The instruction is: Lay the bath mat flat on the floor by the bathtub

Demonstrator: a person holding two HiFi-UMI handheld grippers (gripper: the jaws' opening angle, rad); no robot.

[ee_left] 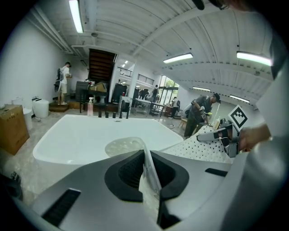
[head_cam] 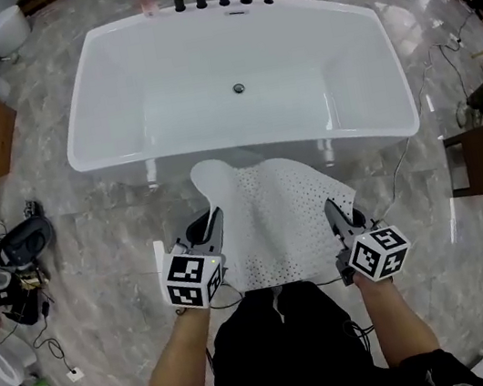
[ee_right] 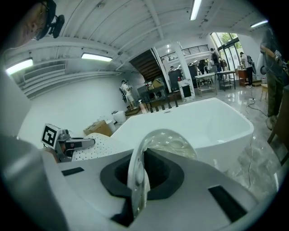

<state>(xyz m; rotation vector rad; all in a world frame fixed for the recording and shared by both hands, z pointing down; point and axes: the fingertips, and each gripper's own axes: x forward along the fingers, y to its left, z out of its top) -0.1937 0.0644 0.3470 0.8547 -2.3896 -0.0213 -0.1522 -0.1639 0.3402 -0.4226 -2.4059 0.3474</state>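
White bath mat point(head_cam: 275, 228) clamped in both jaws (left gripper point(head_cam: 217, 214), right gripper point(head_cam: 329, 208)) beside bathtub point(head_cam: 359, 74).

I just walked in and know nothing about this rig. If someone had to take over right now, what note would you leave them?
Left gripper: shut on the near left edge of the white perforated bath mat.
Right gripper: shut on the mat's near right edge.
Mat: held up between both grippers over the grey marble floor, with its far end curled, just in front of the white bathtub.
Done: the mat is gripped on both sides and is at the tub.
Left to do: lower it, spread it flat on the floor beside the tub, then open both grippers.
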